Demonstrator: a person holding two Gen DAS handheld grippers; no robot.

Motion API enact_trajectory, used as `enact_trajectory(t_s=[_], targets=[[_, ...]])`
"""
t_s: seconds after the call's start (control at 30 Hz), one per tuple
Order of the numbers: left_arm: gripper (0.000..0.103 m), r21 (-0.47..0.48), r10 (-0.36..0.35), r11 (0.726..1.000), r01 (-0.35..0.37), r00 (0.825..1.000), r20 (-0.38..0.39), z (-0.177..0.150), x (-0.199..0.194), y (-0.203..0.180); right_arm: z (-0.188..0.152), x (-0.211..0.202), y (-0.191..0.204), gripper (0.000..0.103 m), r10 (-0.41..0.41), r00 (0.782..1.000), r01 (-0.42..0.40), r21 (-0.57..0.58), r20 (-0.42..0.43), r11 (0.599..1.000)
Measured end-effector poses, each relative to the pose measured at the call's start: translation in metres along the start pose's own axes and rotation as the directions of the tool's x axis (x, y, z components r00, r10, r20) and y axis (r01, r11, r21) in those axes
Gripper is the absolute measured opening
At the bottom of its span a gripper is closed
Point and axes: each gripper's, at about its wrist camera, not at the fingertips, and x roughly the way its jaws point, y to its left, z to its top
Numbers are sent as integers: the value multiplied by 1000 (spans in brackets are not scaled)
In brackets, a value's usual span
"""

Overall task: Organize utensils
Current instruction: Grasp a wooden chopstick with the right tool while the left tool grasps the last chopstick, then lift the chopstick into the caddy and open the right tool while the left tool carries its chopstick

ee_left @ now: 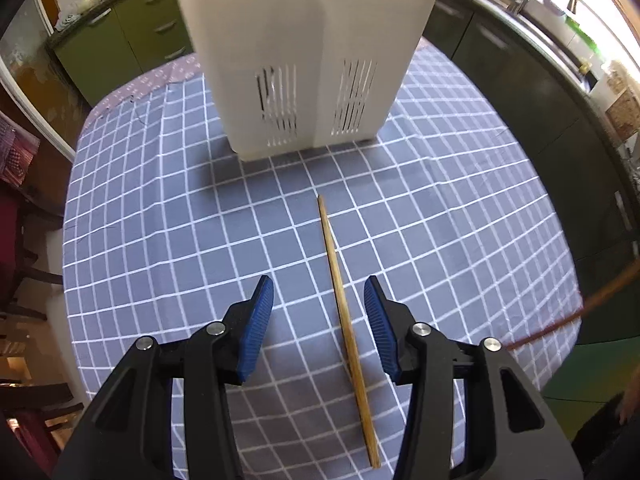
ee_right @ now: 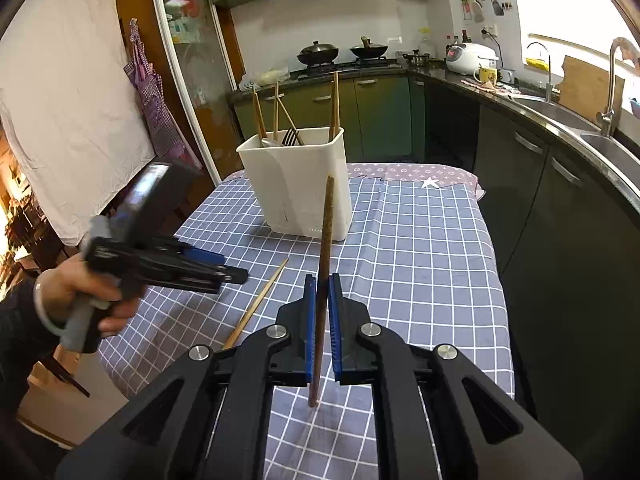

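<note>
Holder [ee_left: 304, 60] top cut off (chopstick tips too)

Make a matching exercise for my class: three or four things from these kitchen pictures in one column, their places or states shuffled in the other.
1. dark chopstick
2. light chopstick
3. white holder
4. left tongs

A. open above the cloth
B. lying flat on the checked tablecloth
C. clamped in the right tongs
D. standing with utensils inside

Pairs: 1-C, 2-B, 3-D, 4-A

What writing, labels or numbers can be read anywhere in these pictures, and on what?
None can be read.
The left gripper has pale marks on its body: too blurred to read.
The rice cooker has a red panel: too small to read.
The purple cloth under the checked tablecloth shows a printed pattern, not words.
</note>
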Motion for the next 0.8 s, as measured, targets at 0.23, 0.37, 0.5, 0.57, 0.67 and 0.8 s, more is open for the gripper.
enact_trajectory(t_s=[0.23,0.37,0.5,0.57,0.67,0.8], targets=[[40,-14,17,1000,-18,997,-71,13,33,-11,-1,-4,2,7,25,1000,-25,1,-5,1000],[28,1,47,999,-47,994,-98,18,46,-18,0,-2,0,7,33,999,-33,5,-10,999],[24,-2,49,999,-50,992,-119,21,54,-19,0,-3,0,7,44,999,-44,3,-15,999],[22,0,50,999,-51,992,-116,21,56,-21,0,-2,0,7,47,999,-47,3,-16,999],[12,9,48,999,-48,992,-114,21,59,-23,1,-2,0,7,47,999,-47,6,-16,999],[7,18,44,999,-42,992,-116,18,62,-27,1,-1,0,7,46,999,-46,6,-18,999]])
